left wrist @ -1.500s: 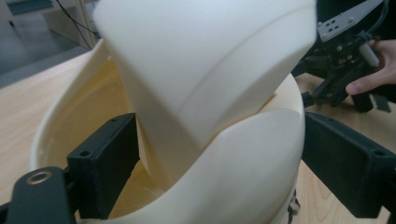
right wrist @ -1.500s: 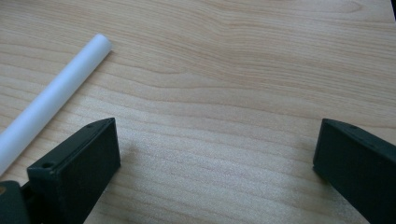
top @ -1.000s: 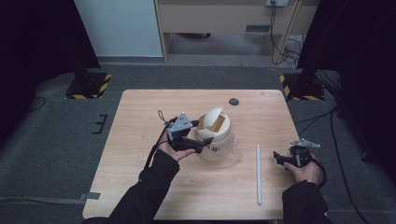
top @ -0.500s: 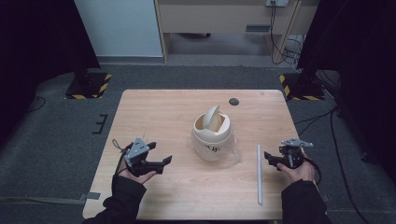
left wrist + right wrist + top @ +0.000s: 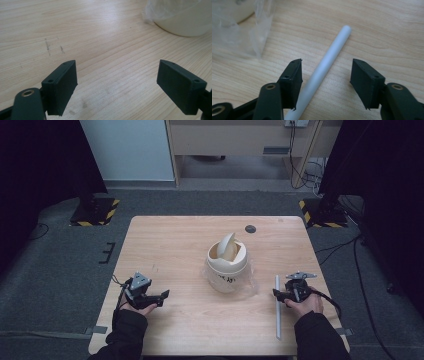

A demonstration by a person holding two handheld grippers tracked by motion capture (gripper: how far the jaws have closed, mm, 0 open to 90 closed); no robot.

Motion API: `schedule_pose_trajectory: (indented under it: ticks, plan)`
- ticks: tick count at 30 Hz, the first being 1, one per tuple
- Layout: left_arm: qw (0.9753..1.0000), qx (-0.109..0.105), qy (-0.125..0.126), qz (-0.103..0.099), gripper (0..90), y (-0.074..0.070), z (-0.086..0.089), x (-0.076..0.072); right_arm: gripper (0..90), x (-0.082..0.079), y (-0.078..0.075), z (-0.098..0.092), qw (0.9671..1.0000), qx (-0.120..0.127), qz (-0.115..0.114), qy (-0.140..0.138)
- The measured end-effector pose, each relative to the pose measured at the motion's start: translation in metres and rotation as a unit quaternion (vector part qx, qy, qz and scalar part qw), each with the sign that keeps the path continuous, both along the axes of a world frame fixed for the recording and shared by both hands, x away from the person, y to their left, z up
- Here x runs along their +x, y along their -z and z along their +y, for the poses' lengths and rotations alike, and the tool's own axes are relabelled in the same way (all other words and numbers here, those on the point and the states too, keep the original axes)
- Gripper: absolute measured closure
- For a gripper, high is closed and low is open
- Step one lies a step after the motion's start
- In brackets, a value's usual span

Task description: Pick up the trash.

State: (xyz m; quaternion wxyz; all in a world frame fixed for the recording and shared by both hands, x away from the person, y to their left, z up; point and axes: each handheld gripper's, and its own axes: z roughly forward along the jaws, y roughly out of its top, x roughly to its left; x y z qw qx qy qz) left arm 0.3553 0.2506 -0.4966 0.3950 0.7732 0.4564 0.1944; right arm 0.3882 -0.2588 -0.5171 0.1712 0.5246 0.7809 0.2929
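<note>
— What's on the left?

— The left gripper [image 5: 163, 294], low near the table's [image 5: 170, 245] left front corner, jaws spread wide with nothing between them. Its own view shows bare wood with a few dark scuffs [image 5: 53, 47], and the bin's [image 5: 185, 18] lower wall at top right.

— And the bin itself?

— It stands mid-table, cream, with its swing lid [image 5: 226, 247] tipped up. A clear liner [image 5: 251, 282] bunches round its foot. There's dark writing [image 5: 226, 279] on the front, too small to read.

— The right side?

— A white rod [image 5: 277, 306] lies just right of the bin. The right gripper [image 5: 276, 294] sits at it, jaws well apart, gripping nothing. Up close, the rod [image 5: 322, 72] runs between the jaws, nearer the left one, with liner film [image 5: 260, 30] beside it.
</note>
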Motion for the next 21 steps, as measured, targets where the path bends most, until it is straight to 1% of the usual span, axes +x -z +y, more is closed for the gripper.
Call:
schedule_pose_trajectory:
  ticks: [2,3,5,8,10,12,14,16,18,21]
  plan:
    - [1.0,0.002,0.003,0.002,16.1,0.0,-0.001,0.001,48.3,0.001,0.002,0.001,0.9999,-0.01,0.005,-0.001]
    - [1.0,0.003,0.005,0.002,16.1,0.0,-0.001,0.001,50.8,0.001,0.002,0.001,0.9999,-0.013,0.0,-0.002]
    - [1.0,0.003,0.007,0.002,16.2,0.0,-0.002,0.001,55.5,0.002,0.002,0.001,0.9998,-0.02,-0.001,0.0]
    - [1.0,0.001,0.008,0.002,16.2,0.001,-0.002,0.001,66.2,0.002,0.002,0.002,0.9998,-0.018,-0.005,-0.002]
    - [1.0,-0.001,0.008,0.003,16.2,0.001,-0.002,0.002,71.9,0.004,0.002,0.002,0.9998,-0.016,-0.008,0.001]
    - [1.0,-0.001,0.009,0.003,16.3,0.001,-0.002,0.002,77.8,0.005,0.002,0.0,0.9999,-0.014,-0.006,0.004]
    - [1.0,-0.002,0.009,0.003,16.4,0.001,-0.002,0.003,78.9,0.005,0.002,-0.003,0.9999,-0.008,0.0,0.006]
    - [0.9999,-0.006,0.008,0.003,16.5,0.001,-0.002,0.003,79.0,0.005,0.0,-0.006,0.9999,0.0,0.0,0.013]
    - [0.9999,-0.007,0.008,0.002,16.5,0.001,-0.001,0.003,79.0,0.005,-0.002,-0.01,0.9996,0.018,-0.01,0.019]
    - [0.9999,-0.008,0.009,-0.001,16.6,0.0,-0.001,0.002,79.0,0.006,-0.008,-0.015,0.9983,0.043,-0.034,0.019]
